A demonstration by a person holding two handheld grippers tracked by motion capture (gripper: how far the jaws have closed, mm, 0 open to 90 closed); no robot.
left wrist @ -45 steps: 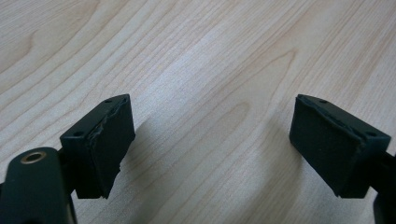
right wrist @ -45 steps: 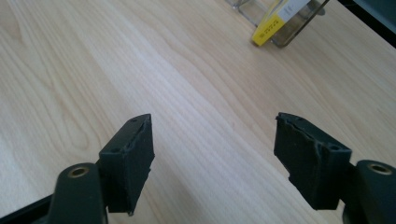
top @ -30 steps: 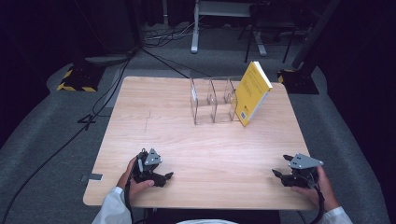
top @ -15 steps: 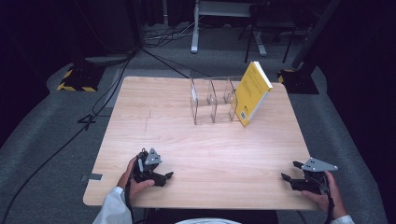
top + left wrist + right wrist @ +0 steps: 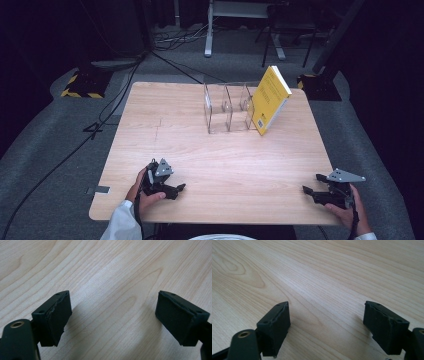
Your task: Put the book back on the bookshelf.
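Note:
My left gripper rests low at the front left of the wooden table, held in a hand, its jaws pointing right. In the left gripper view the left gripper stands open over bare wood. My right gripper sits at the front right corner, jaws pointing left. Its jaws have just been opening, and in the right gripper view the right gripper is wide open with nothing between the pads. A yellow book leans tilted at the right end of a clear divided rack at the back.
The table's right edge and near edge run close beside my right hand. Beyond the table lie grey carpet, black cables at the left, and a black-and-yellow striped base. Dark equipment stands at the back.
My right hand has slid toward the right and the near edge, ending at the front right corner. The left hand, book and rack have stayed put.

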